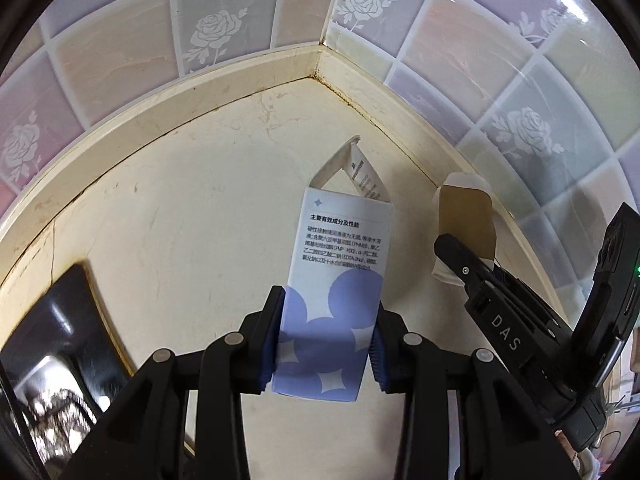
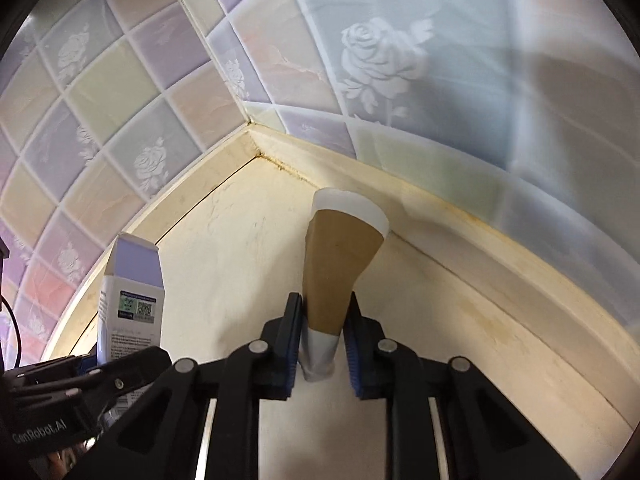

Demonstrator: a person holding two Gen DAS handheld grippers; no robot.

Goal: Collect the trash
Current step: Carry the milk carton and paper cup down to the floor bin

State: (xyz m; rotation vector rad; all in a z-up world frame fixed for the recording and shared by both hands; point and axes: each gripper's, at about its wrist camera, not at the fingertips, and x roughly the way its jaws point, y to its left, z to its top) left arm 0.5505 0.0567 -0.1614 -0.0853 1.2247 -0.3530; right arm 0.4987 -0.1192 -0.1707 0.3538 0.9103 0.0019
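Note:
A white and lilac carton [image 1: 336, 280] with printed text and an open top flap sits between the blue pads of my left gripper [image 1: 327, 344], which is shut on its lower half above the cream countertop [image 1: 192, 208]. The right wrist view shows the same carton [image 2: 132, 296] at the left. A brown paper cup [image 2: 340, 272] with a white rim and white base is squeezed flat between the pads of my right gripper [image 2: 324, 348], which is shut on its narrow end. From the left wrist view, the cup [image 1: 466, 224] and the right gripper [image 1: 452, 252] sit to the right.
Pastel wall tiles [image 1: 224, 36] with rose prints meet in a corner behind a raised cream ledge [image 1: 256, 80]. A dark sink edge [image 1: 60, 320] lies at the lower left of the counter. The ledge [image 2: 500, 252] runs close along the right of the cup.

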